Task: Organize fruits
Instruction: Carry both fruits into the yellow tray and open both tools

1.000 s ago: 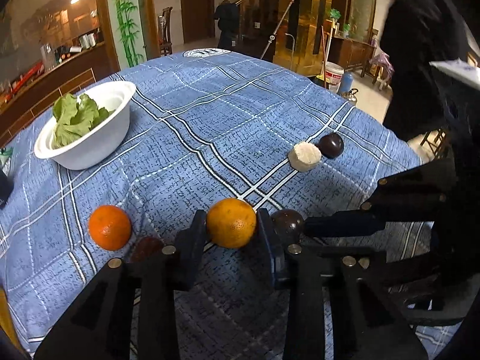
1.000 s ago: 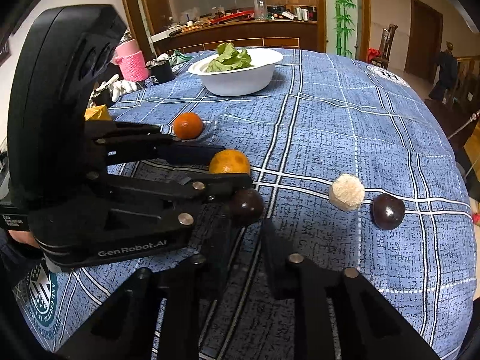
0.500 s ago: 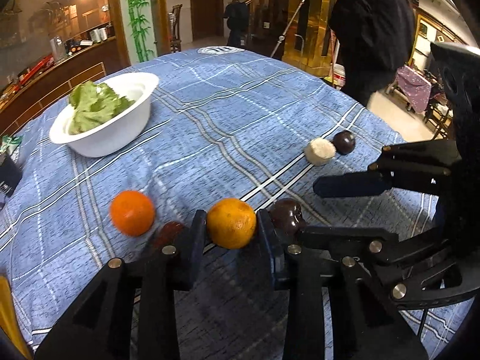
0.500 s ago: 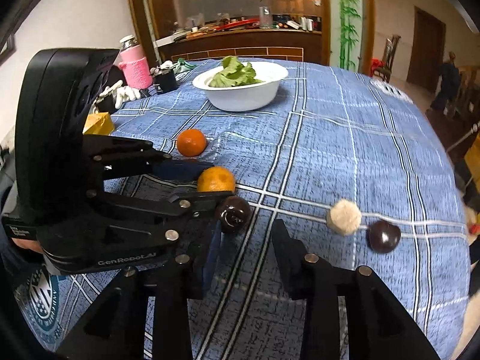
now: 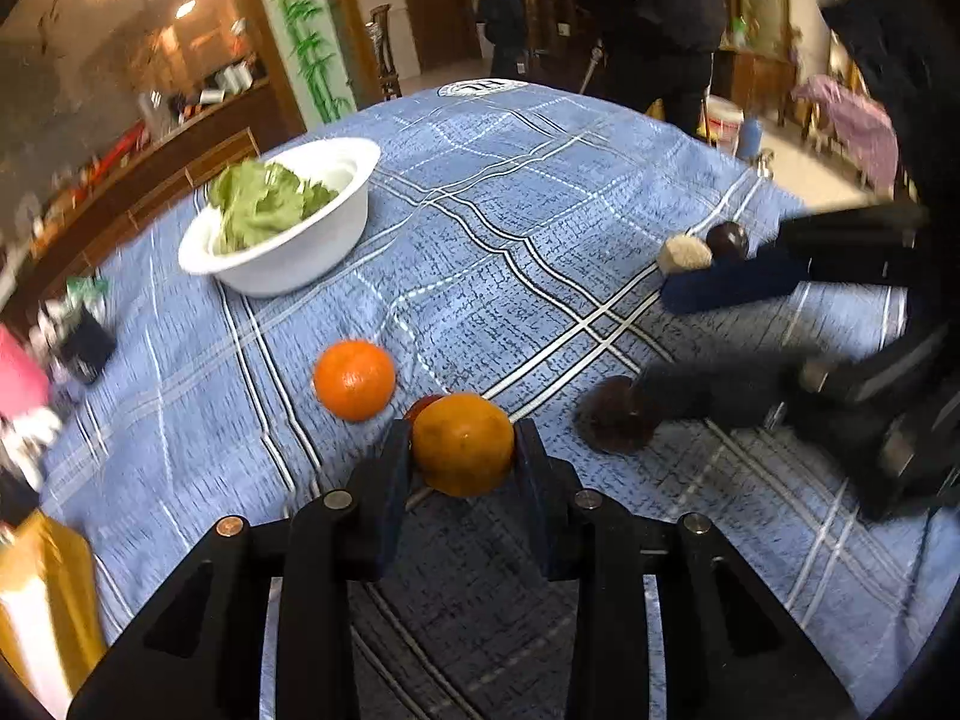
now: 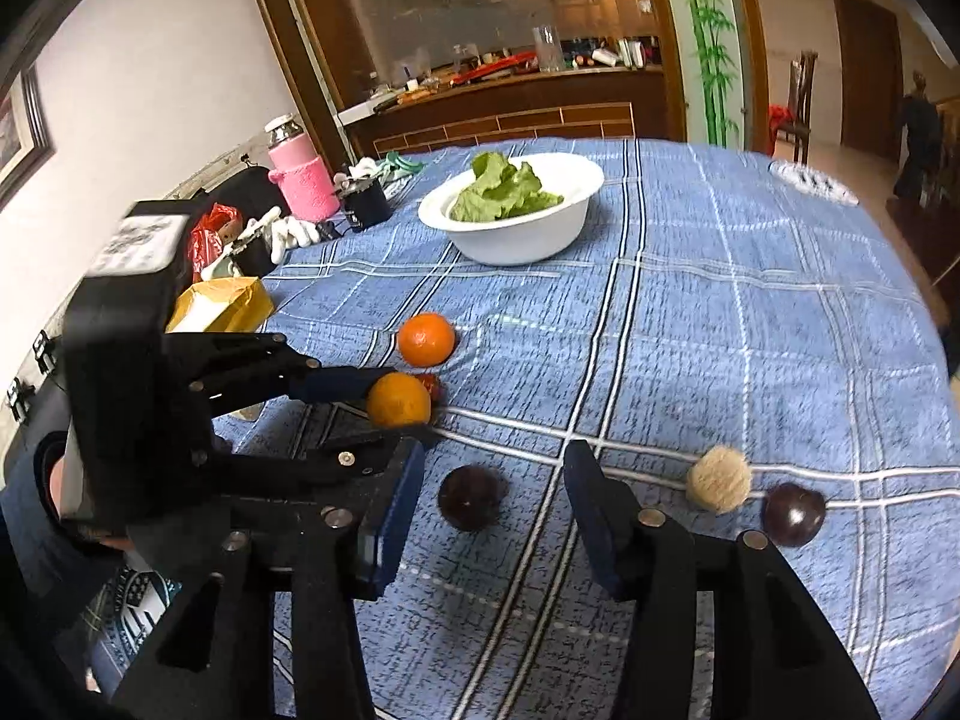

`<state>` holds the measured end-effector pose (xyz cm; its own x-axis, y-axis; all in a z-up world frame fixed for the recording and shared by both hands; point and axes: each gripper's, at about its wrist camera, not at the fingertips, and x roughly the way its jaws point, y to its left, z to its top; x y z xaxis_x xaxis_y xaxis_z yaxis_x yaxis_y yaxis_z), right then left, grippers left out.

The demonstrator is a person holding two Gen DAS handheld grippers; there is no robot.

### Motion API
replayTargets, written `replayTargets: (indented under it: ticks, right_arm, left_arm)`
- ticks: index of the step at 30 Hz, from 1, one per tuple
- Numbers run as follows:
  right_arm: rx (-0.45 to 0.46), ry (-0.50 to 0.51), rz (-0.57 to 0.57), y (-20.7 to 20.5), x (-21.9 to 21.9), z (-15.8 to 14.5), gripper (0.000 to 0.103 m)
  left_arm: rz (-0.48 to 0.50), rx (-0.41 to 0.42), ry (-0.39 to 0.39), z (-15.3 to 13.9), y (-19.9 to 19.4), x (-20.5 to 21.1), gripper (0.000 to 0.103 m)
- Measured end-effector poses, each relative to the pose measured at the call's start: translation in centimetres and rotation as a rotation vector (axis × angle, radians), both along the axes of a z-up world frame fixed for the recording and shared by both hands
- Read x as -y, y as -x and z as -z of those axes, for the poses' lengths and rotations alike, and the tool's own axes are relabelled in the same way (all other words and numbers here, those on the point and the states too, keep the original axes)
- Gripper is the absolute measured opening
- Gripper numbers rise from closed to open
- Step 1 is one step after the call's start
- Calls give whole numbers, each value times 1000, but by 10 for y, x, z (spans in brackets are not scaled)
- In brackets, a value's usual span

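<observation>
My left gripper (image 5: 462,453) is shut on a yellow-orange orange (image 5: 462,443), held just above the blue checked tablecloth (image 5: 540,210). A brighter orange (image 5: 354,381) and a small red fruit (image 5: 422,405) lie just beyond it. My right gripper (image 6: 492,510) hovers over a dark purple fruit (image 6: 471,498). Its jaws are opening, and the fruit rests on the cloth between them with neither pad touching it. To the right lie a beige round fruit (image 6: 718,477) and a second dark fruit (image 6: 793,513). The right wrist view also shows the left gripper (image 6: 384,411) with its orange (image 6: 397,399).
A white bowl (image 6: 522,240) of green leaves stands further back on the table. A pink bottle (image 6: 297,177), a black cup (image 6: 364,204), a yellow packet (image 6: 219,303) and a red bag crowd the left edge. A person in dark clothes (image 5: 654,18) stands beyond the table.
The right jaws have spread apart and risen slightly, leaving the dark fruit free on the cloth. The left gripper, still gripping its orange, has drifted away from that fruit toward the brighter orange.
</observation>
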<state>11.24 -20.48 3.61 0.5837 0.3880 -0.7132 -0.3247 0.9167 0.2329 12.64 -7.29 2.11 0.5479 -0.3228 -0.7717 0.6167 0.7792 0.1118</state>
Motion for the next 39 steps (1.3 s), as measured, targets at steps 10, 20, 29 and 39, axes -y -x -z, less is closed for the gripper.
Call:
replayTargets:
  ticks: [10, 20, 29, 39]
  right_arm:
    - [-15, 135, -39, -2, -38, 26, 46]
    - [3, 175, -2, 2, -46, 20, 27]
    - [120, 61, -142, 41, -133, -43, 26]
    - [113, 1, -371, 53, -306, -50, 26]
  left_arm:
    - [-35, -25, 42, 1, 8, -23, 30]
    - [-124, 7, 132, -29, 42, -53, 30]
    - [-504, 81, 220, -71, 104, -199, 30]
    - [-822, 11, 199, -51, 134, -322, 31]
